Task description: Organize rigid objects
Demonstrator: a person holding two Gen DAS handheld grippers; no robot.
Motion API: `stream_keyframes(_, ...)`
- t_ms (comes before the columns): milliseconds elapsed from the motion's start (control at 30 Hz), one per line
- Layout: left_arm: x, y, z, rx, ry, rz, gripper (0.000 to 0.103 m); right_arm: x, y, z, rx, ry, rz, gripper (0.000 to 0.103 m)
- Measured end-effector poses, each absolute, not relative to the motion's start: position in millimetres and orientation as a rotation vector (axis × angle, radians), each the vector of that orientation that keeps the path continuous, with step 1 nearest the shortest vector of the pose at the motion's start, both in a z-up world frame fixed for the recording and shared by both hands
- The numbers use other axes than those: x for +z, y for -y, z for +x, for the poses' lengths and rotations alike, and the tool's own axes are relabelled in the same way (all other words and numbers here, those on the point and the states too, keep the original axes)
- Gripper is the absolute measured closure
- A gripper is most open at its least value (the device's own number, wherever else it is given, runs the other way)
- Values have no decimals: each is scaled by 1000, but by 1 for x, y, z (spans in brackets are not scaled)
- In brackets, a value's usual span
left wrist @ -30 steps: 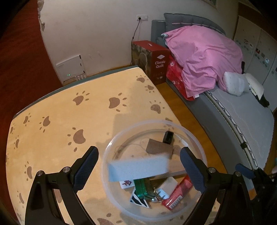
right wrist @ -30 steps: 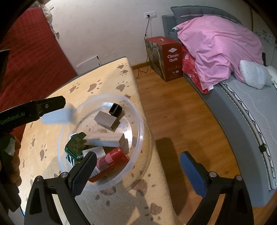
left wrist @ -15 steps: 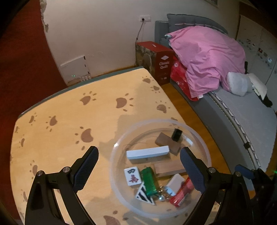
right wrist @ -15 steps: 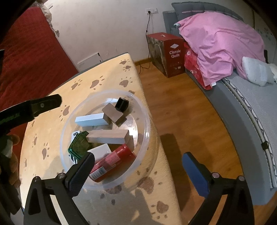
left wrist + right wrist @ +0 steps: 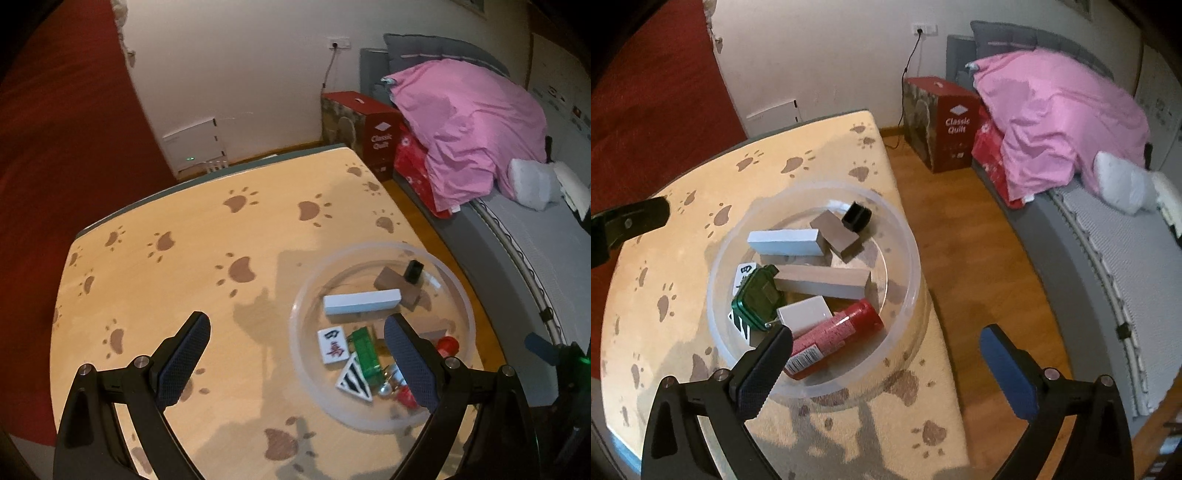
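— Left wrist view first: what are the fingers doing?

— The left gripper (image 5: 297,360) is spread wide with nothing between its pads. Its right finger (image 5: 408,363) hangs over the near left part of the clear bowl (image 5: 463,295); its left finger sits above bare tabletop (image 5: 166,280).

— And the other one?

— The right gripper (image 5: 886,373) is just as wide apart and holds nothing. Its left finger (image 5: 764,369) overlaps the bowl's near rim; the right one hangs past the table's right edge, over the wooden floor (image 5: 960,258).

— Where are the objects?

— All inside the bowl, which stands near the right edge of the paw-print tabletop. A white block (image 5: 362,301) lies across the far middle, with a brown block (image 5: 397,286) and a small black piece (image 5: 413,271) beyond it. Nearer are a mahjong tile (image 5: 332,346), a green case (image 5: 365,350) and a black-and-white striped triangle (image 5: 354,380).

— Anything one camera catches and the other misses?

— The right wrist view shows a long pale wooden block (image 5: 823,282), a white square piece (image 5: 805,317) and a whole red tube (image 5: 834,334) lying toward the near rim. From the left, the tube is mostly hidden behind the finger. The left view alone shows the tile's red and black characters and some metal bits by the triangle; the right view shows the tile and triangle only as slivers behind the green case.

— Beyond the table?

— A red quilt box (image 5: 945,125) on the floor and a pink duvet (image 5: 1060,118) on a grey bed (image 5: 1108,258).
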State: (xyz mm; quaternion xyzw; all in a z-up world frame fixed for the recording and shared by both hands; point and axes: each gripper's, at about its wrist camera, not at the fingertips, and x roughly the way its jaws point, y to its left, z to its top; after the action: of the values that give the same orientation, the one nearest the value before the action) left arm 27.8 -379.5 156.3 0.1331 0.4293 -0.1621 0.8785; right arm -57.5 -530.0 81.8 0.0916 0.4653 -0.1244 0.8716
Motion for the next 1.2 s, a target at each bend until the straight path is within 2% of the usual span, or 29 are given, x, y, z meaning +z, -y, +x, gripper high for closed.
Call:
stream_keyframes(533,182,331,14,-292,-873,166,5,108,507,-65,-230,-955,204,0)
stream_keyframes(1200,178,342,9,-352,-906,171,5,106,502,-63,-201,-976,194,0)
